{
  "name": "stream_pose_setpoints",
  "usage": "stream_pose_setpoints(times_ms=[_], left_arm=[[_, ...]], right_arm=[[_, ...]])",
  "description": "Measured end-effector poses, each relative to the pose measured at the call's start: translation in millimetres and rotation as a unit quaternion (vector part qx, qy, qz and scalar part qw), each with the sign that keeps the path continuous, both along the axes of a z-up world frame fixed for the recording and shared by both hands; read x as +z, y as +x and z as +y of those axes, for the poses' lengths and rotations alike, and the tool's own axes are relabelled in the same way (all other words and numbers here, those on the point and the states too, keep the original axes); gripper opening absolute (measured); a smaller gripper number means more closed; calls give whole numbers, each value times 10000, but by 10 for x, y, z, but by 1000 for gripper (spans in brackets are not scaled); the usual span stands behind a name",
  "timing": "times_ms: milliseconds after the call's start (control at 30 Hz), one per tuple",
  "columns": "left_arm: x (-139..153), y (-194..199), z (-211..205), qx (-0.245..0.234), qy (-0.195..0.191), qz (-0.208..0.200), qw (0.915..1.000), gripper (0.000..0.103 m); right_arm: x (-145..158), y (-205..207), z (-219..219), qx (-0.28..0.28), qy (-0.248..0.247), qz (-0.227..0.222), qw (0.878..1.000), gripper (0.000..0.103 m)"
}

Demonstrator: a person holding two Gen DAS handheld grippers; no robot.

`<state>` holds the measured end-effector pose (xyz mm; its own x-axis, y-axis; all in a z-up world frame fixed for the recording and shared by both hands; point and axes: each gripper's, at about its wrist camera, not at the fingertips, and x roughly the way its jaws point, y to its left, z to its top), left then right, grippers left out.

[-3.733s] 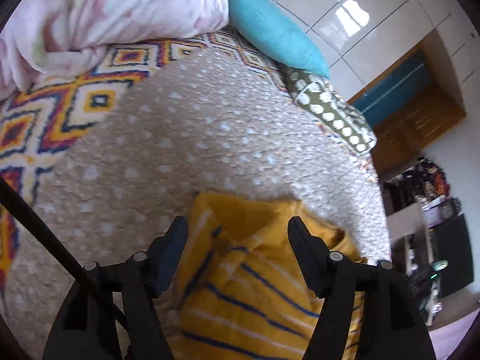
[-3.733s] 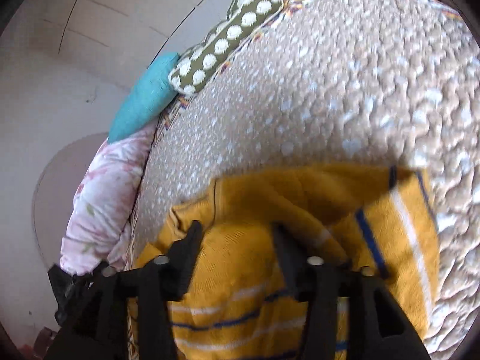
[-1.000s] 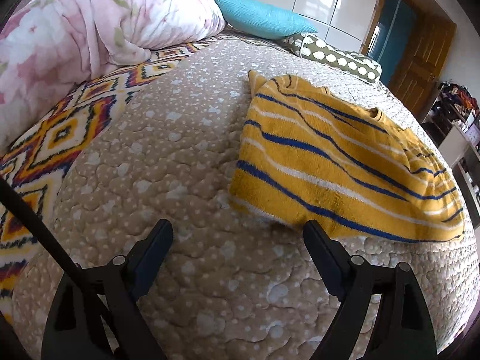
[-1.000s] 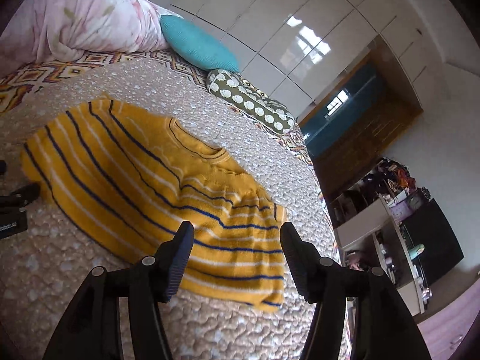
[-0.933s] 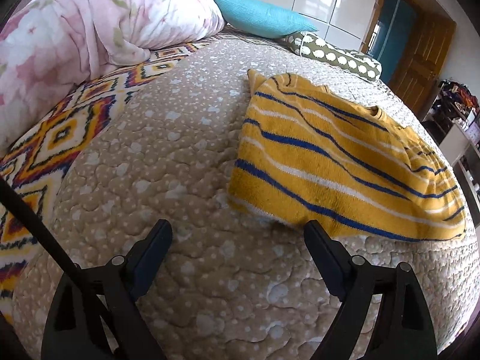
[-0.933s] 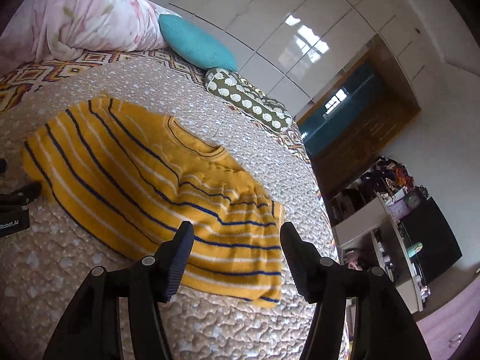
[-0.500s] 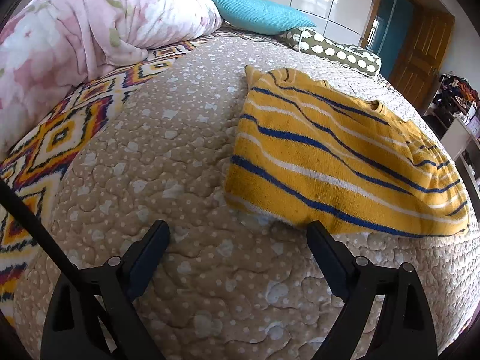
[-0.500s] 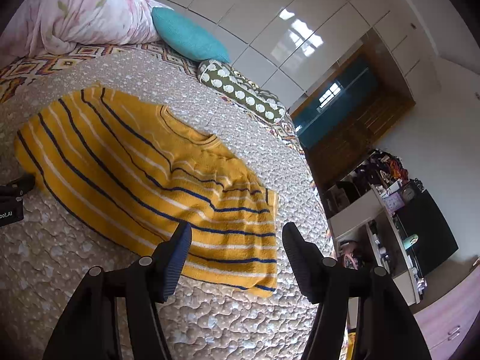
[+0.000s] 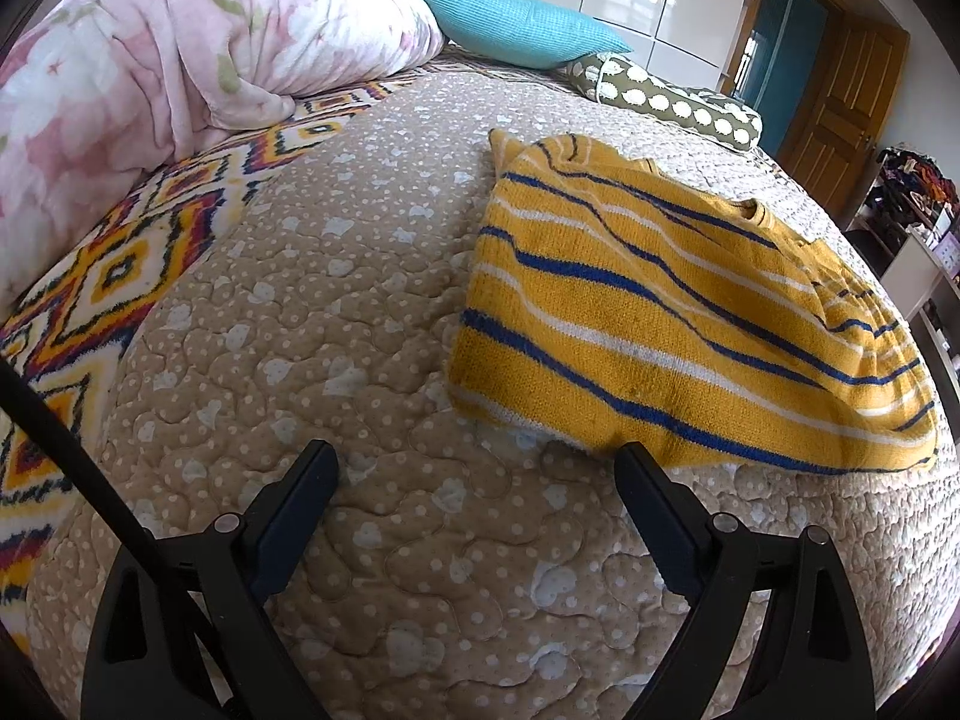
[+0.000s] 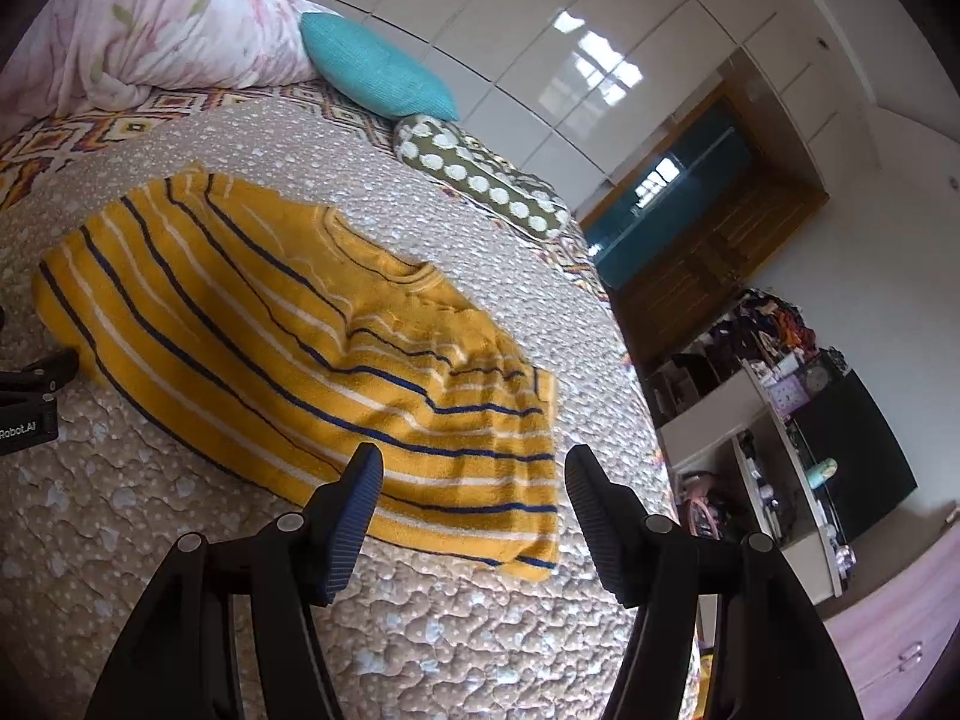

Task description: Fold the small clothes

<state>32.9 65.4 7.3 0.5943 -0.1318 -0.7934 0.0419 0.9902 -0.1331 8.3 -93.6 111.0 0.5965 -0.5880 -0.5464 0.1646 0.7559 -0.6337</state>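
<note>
— Sweater [image 9: 678, 324]: where does it lie?

— Spread flat on the beige quilted bedspread [image 9: 360, 312], yellow with blue and white stripes, its near hem just ahead of my tips.

— And your fingers?

— My left gripper [image 9: 474, 474] is spread wide and holds nothing; its right fingertip [image 9: 636, 468] sits by the hem, though touching or not I cannot tell. My right gripper [image 10: 474, 480] gapes too, empty, hovering above the sweater's lower corner.

— Beyond it?

— A teal pillow [image 9: 522, 24], a dotted bolster [image 10: 480, 180], a pink floral duvet [image 9: 180, 60].
</note>
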Motion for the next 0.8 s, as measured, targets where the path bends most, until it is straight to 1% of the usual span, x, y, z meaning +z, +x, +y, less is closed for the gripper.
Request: stream_pose_setpoints(times_ms=[67,133,200,333,433,700,800], left_arm=[[1,1,-1,-1,0,2,10000,93],[-7,5,-10,-12,10,11,10000,93],[-18,10,-16,-32,31,20,10000,94],[-23,12,-21,-55,68,27,10000,95],[-24,9,-25,-53,73,27,10000,95],[-24,9,-29,-47,66,28,10000,95],[-22,8,-30,-48,76,31,10000,96]], right_arm=[[38,-41,-9,-126,1,-68,9999,68],[72,-96,-15,-226,-40,-163,9996,73],[94,-145,-21,-293,-171,-239,9991,74],[142,-209,-61,-364,-226,-343,9985,75],[169,-231,-87,-400,-269,-433,9979,78],[121,-227,-138,-394,-105,-388,9984,78],[70,-210,-150,-358,19,-341,9988,81]])
